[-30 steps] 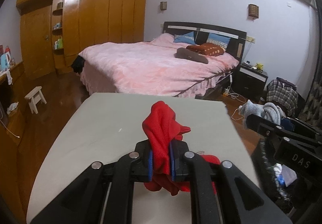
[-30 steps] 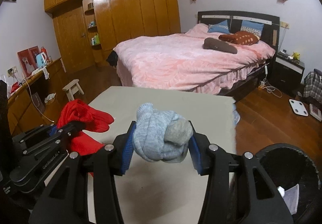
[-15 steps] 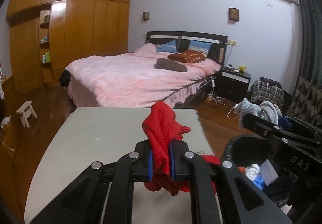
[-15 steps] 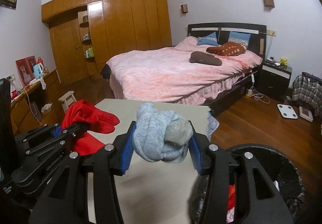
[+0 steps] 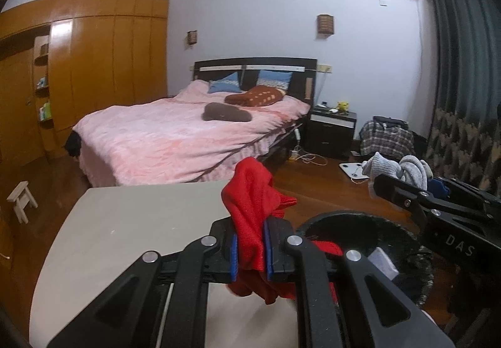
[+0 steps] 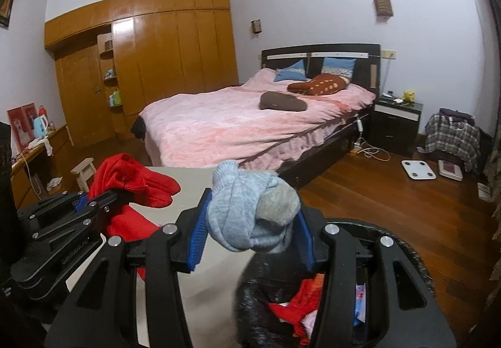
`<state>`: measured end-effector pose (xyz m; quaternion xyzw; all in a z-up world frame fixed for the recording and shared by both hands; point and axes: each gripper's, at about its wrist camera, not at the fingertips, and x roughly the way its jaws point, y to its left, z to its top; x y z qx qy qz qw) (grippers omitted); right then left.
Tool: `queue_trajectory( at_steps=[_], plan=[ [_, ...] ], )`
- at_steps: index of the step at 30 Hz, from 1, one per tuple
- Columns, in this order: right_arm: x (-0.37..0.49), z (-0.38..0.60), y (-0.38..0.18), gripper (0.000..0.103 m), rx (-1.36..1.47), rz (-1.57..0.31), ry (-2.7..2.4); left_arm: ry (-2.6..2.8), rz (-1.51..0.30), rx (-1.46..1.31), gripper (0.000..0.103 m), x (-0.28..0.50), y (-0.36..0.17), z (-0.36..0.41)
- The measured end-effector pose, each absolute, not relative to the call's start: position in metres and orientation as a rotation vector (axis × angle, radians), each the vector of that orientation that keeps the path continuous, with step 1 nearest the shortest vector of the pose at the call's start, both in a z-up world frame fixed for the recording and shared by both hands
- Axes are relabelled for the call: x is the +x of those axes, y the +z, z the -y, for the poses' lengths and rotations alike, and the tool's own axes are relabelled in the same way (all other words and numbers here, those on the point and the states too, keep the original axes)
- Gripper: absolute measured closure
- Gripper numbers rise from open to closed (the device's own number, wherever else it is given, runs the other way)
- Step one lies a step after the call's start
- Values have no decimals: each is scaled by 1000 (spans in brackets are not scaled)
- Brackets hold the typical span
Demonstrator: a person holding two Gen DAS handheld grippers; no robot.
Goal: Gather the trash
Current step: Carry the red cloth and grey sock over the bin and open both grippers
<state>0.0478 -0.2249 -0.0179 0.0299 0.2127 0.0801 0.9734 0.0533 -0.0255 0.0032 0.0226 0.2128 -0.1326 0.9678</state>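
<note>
Left wrist view: left gripper [image 5: 250, 249], black angular plastic with blue ribbed pads, clenched on a crumpled red knit cloth [image 5: 252, 207]. Soft fabric bunches above the pads and hangs in folds below them, pinched thin between the two. Beneath lies a flat pale grey table top [image 5: 131, 222] with a rounded corner. Just beside its right edge stands a round black bin [image 5: 416, 266] with a fuzzy dark rim; a white scrap shows inside. At right, the right gripper [image 5: 394, 179] enters, seen side-on.

Right wrist view: right gripper [image 6: 250, 222], same black build, its blue pads [image 6: 197, 235] set apart and grasping a balled light blue-grey knit sock bundle [image 6: 250, 210]. Ribbed wool, rolled into a knot, a plainer grey patch on its right side; it fills the gap between the pads and bulges above them. Directly below and ahead is the bin mouth, holding red, pink and blue scraps that the left view does not show. The red cloth appears at left, over the table.

Both views, background: a bed with a pink textured coverlet [image 6: 235, 129], glossy orange-brown wooden wardrobe [image 6: 162, 66], polished reddish plank floor [image 6: 360, 191]. A small white wooden stool [image 5: 20, 199] stands on the floor at left.
</note>
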Motion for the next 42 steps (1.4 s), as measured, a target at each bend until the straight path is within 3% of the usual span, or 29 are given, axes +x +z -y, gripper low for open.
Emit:
queue_trajectory(
  at_steps=[42],
  plan=[
    [45,370,-85,56,112,-550,-97,-579,-567,104,91,102,-64,182]
  ],
)
